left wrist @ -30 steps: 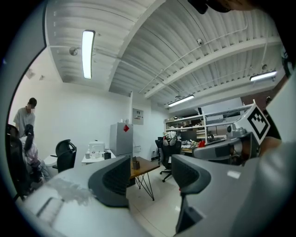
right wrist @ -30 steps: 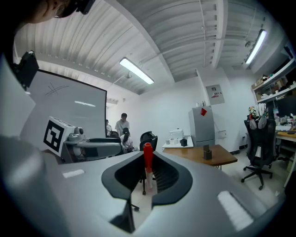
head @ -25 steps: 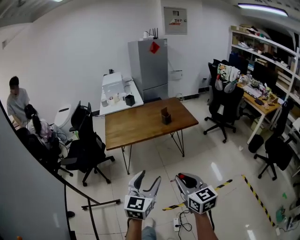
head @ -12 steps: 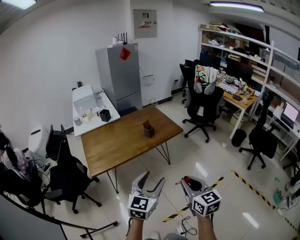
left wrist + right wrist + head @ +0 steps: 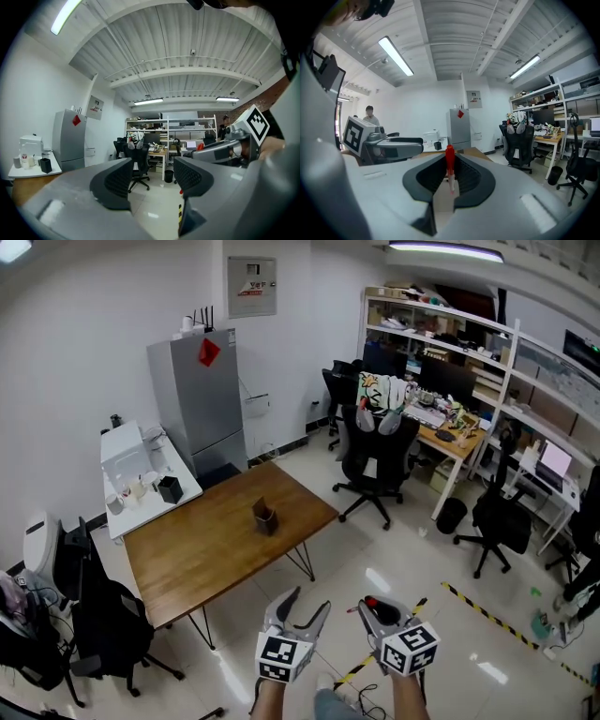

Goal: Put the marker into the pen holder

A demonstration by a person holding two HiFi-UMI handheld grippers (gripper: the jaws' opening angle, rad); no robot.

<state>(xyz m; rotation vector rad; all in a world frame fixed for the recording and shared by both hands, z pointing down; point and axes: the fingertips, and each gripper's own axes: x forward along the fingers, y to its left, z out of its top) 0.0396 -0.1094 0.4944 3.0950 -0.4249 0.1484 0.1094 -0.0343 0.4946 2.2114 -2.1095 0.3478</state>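
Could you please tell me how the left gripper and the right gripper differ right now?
The left gripper's jaws stand apart; the right gripper's jaws are shut. The left gripper holds nothing; the right gripper grips a red marker, whose red end pokes past the pads. Both are held low, short of the wooden table.

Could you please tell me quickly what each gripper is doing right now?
Left gripper: open, nothing between its jaws.
Right gripper: closed on the red marker.
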